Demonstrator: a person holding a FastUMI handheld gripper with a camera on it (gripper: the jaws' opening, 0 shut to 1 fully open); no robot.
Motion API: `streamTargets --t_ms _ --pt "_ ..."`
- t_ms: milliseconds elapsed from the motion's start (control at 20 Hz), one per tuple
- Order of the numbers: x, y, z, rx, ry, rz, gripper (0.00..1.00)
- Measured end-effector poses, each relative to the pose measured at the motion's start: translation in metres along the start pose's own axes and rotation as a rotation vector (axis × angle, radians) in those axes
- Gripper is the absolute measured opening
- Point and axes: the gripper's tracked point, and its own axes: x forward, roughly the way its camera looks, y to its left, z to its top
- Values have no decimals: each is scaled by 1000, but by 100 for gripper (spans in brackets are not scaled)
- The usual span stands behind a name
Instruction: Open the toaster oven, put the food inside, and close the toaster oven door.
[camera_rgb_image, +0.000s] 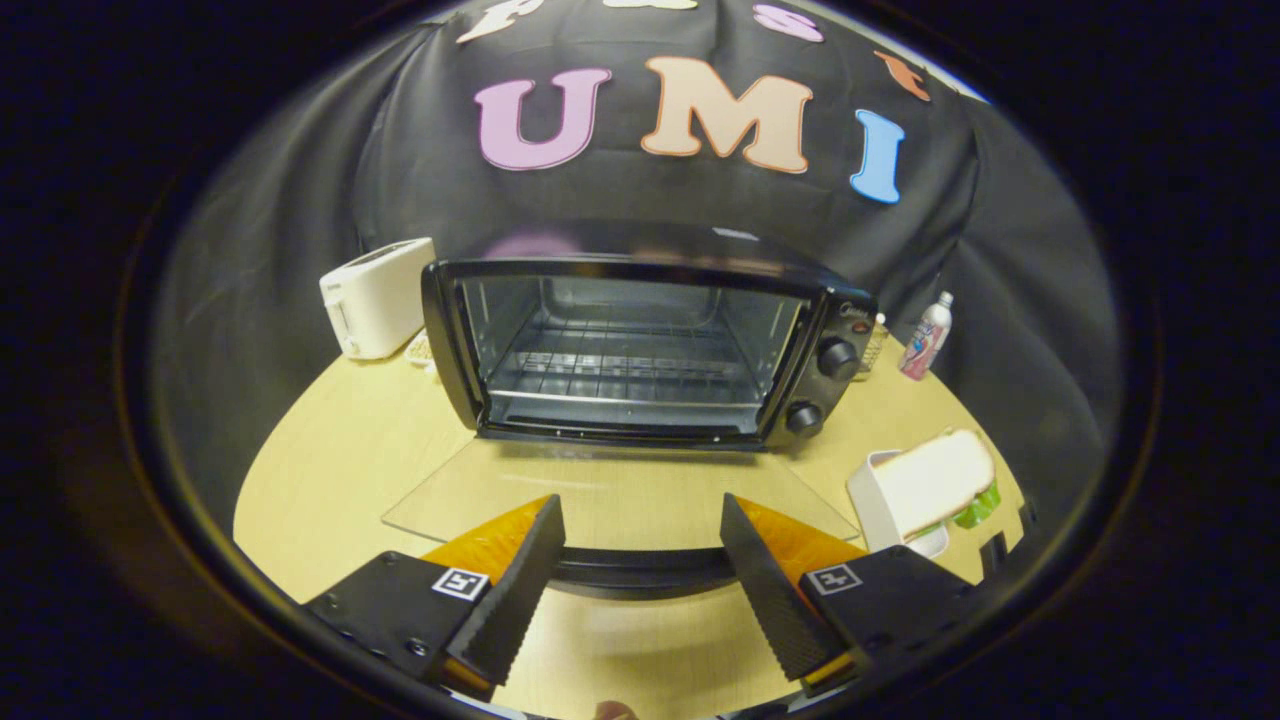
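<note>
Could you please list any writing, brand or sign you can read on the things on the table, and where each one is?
Toaster oven, brand mark above the knobs: too small to read.
Bottle, label: blurred, unreadable.
Open claw, over the lowered door's handle: square markers on both fingers, patterns, no words.

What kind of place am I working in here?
Likely a mock kitchen counter in a cloth-walled booth: an open toaster oven, a white toaster and a sandwich share a wooden table. The claw is open.
</note>
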Motion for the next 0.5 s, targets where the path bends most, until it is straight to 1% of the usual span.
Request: streamTargets --t_ms 200,400,500 --pt "11 1 -17 68 37 2 99" --pt "18 5 -43 37 102 8 99" --pt "19 6 -45 29 102 13 99"
